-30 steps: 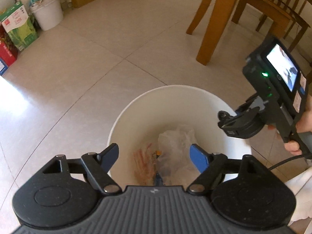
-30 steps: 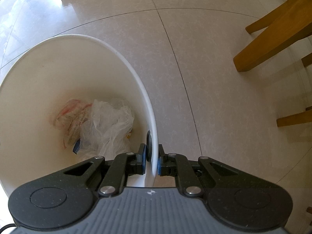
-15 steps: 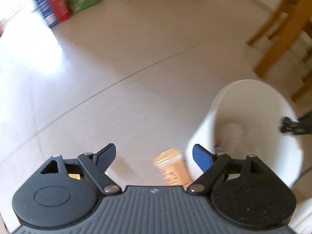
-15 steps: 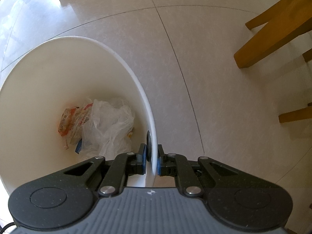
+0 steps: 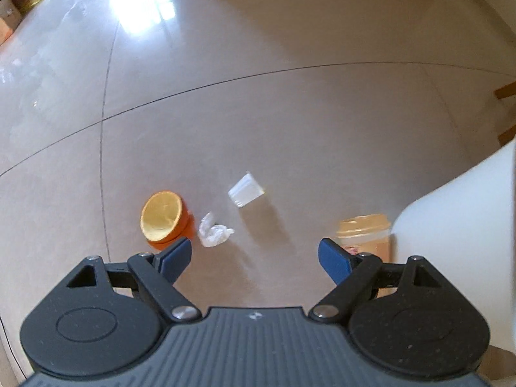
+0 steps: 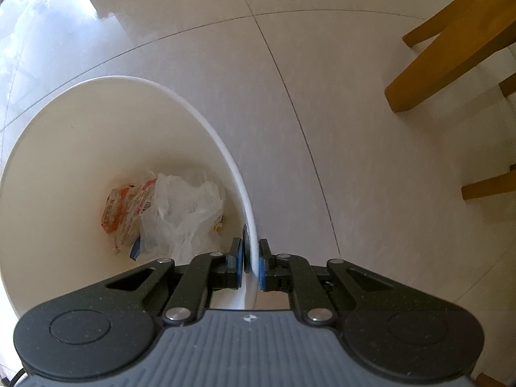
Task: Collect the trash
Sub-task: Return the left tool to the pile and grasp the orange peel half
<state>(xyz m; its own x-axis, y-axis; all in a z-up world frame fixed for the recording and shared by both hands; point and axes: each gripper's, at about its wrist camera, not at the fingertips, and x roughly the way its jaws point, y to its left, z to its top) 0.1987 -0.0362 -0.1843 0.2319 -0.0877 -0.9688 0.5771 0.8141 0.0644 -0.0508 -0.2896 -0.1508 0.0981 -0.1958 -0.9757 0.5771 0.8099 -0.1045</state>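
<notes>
My left gripper [image 5: 254,258] hangs open and empty above the tiled floor. Below it lie an orange paper cup [image 5: 164,221] tipped on its side, a crumpled white tissue [image 5: 213,234], a clear plastic cup [image 5: 245,190] and a tan lidded drink cup [image 5: 364,235] standing beside the white bin [image 5: 458,225] at the right edge. In the right wrist view my right gripper [image 6: 251,266] is shut on the rim of the white bin [image 6: 225,148]. Inside the bin lie a clear plastic bag [image 6: 183,213] and an orange-printed wrapper [image 6: 124,208].
Wooden table and chair legs [image 6: 451,48] stand to the right of the bin. Cardboard boxes [image 5: 13,3] sit at the far left of the floor. A bright patch of window glare [image 5: 145,9] lies on the tiles.
My left gripper has swung left from over the bin to above the litter on the floor, still open. The right gripper keeps its hold on the rim; the bin shifted slightly.
</notes>
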